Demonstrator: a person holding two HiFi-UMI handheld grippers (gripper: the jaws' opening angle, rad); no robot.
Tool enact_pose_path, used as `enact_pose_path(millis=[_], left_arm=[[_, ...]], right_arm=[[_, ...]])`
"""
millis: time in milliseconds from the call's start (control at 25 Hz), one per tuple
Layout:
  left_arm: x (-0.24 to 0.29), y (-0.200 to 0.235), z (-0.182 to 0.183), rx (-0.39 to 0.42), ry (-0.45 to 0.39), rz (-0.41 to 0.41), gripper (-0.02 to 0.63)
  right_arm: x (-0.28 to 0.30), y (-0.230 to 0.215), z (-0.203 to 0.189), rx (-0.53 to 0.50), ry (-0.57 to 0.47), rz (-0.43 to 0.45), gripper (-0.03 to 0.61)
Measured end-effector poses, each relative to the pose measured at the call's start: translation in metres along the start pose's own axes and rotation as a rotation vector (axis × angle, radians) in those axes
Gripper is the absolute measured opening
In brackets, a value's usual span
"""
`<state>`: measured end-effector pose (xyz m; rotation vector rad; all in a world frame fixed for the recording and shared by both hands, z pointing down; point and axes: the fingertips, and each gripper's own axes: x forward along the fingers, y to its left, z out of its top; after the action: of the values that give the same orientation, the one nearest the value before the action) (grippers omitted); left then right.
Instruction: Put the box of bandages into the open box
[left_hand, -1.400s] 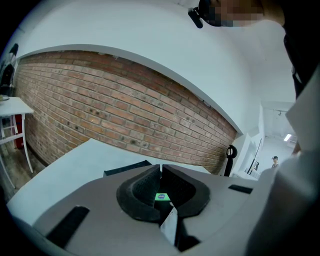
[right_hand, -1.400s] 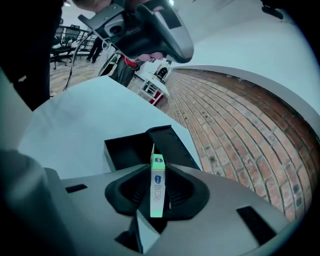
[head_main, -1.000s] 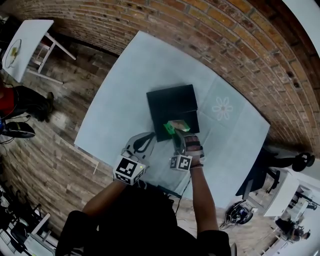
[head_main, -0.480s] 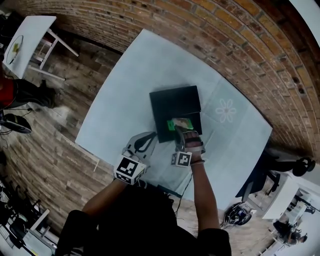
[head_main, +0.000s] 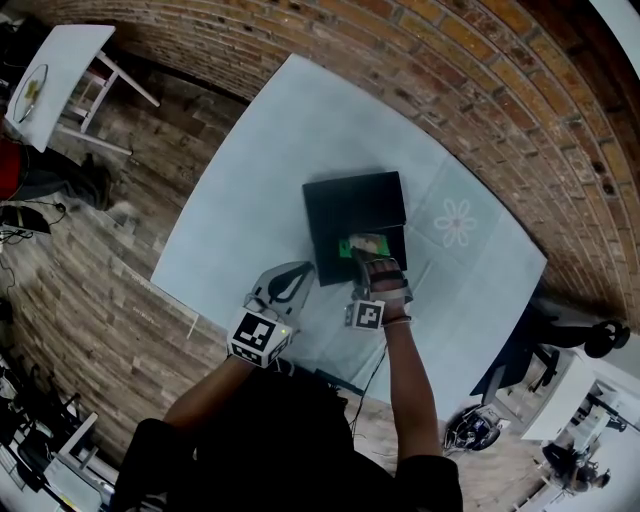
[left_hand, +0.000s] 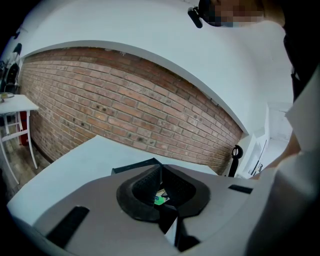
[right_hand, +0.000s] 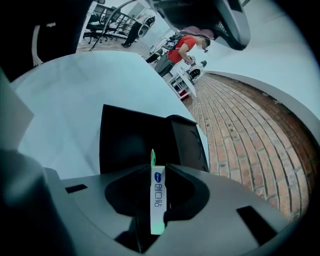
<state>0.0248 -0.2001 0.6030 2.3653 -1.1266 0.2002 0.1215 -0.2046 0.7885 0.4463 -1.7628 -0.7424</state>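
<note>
Green-and-white cardboard bandage box, pinched edgewise in the right claw over the near rim of the black open box, may snag there and topple outside if released early

A big table with a pale blue cloth stands in the room. A white flower is drawn on the cloth, near the big table's right corner. A brick wall runs just behind the big table. A small white table stands well apart from the big table, off to its left, with a round plate on top. Far past the big table is a person in a red top.
</note>
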Motion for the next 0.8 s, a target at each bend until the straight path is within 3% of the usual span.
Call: enact_pose_path(millis=[280,800], left_arm=[[-0.001,0.002,-0.002,-0.001,0.0,0.006,0.043],[-0.006,0.001,-0.007,-0.009,0.003,0.011,0.043]], right_arm=[[0.004,-0.006,-0.003,0.002,-0.006,-0.016,0.1],[-0.007,0.007,-0.012,0.101,-0.001,0.083,0.149]])
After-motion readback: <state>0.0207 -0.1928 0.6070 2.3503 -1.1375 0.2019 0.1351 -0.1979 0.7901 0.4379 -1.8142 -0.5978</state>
